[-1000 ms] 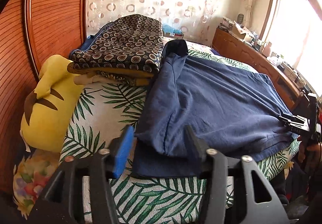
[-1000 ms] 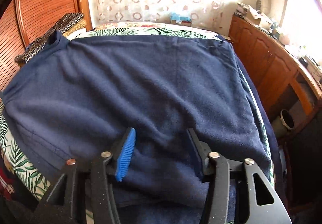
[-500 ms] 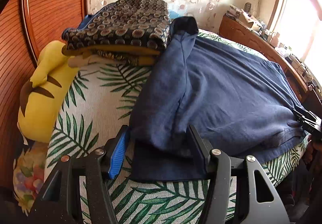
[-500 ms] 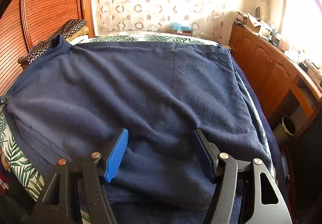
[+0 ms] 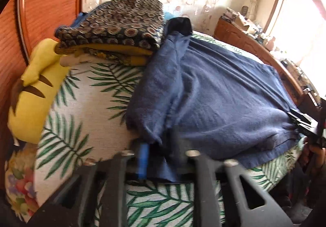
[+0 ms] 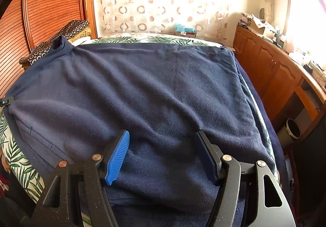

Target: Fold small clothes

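A navy blue sweater (image 5: 220, 96) lies spread on the palm-leaf bedsheet (image 5: 87, 104), its collar toward the headboard. My left gripper (image 5: 161, 153) is closing on the sweater's near folded edge, with cloth between its jaws; the view is blurred. In the right wrist view the sweater (image 6: 154, 88) fills the bed. My right gripper (image 6: 163, 151) is open, its fingers spread over the sweater's near hem, holding nothing. The right gripper also shows in the left wrist view (image 5: 305, 125) at the sweater's right edge.
A stack of folded patterned clothes (image 5: 120, 27) sits by the collar. A yellow plush toy (image 5: 34, 92) lies at the left against the wooden headboard (image 5: 49, 0). A wooden cabinet (image 6: 271, 72) with clutter stands along the right, with a small bin (image 6: 293, 129) beside it.
My left gripper has moved forward and its jaws have narrowed around the sweater's edge. My right gripper has opened wider and drawn back slightly.
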Tool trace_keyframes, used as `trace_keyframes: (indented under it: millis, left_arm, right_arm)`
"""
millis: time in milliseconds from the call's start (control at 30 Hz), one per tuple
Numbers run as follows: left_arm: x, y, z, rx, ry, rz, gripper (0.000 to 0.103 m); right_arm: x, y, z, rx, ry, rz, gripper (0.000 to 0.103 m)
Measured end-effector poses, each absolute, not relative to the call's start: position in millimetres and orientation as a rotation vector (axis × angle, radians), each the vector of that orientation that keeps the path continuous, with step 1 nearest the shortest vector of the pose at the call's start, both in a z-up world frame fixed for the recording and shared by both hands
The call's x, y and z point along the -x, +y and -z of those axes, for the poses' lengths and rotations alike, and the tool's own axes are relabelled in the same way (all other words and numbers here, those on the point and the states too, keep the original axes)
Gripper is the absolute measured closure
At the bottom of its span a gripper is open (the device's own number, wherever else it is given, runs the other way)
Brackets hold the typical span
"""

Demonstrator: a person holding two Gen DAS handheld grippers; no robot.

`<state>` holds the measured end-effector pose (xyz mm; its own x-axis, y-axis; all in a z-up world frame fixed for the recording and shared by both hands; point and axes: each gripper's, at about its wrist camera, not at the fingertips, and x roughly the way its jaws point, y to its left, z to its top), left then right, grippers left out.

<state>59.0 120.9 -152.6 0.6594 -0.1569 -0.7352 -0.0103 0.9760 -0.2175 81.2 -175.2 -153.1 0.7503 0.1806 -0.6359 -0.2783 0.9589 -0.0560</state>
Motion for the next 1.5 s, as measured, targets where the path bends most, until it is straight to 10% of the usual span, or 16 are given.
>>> trace_keyframes:
  millis: [767, 1267, 1500]
  left_arm:
    - [-127, -58, -4, 0.120, 0.552, 0.597, 0.096]
    - [-150, -178, -5, 0.022, 0.634, 0.786, 0.095]
    - [-151, -170, 27, -0.058, 0.739, 0.747, 0.052]
  right_arm:
    - [-56, -252, 102, 0.082, 0.586, -0.190, 0.035]
    - [-36, -281, 94, 0.021, 0.546, -0.139, 0.035]
    - [-41, -280, 97, 0.040, 0.562, -0.158, 0.035]
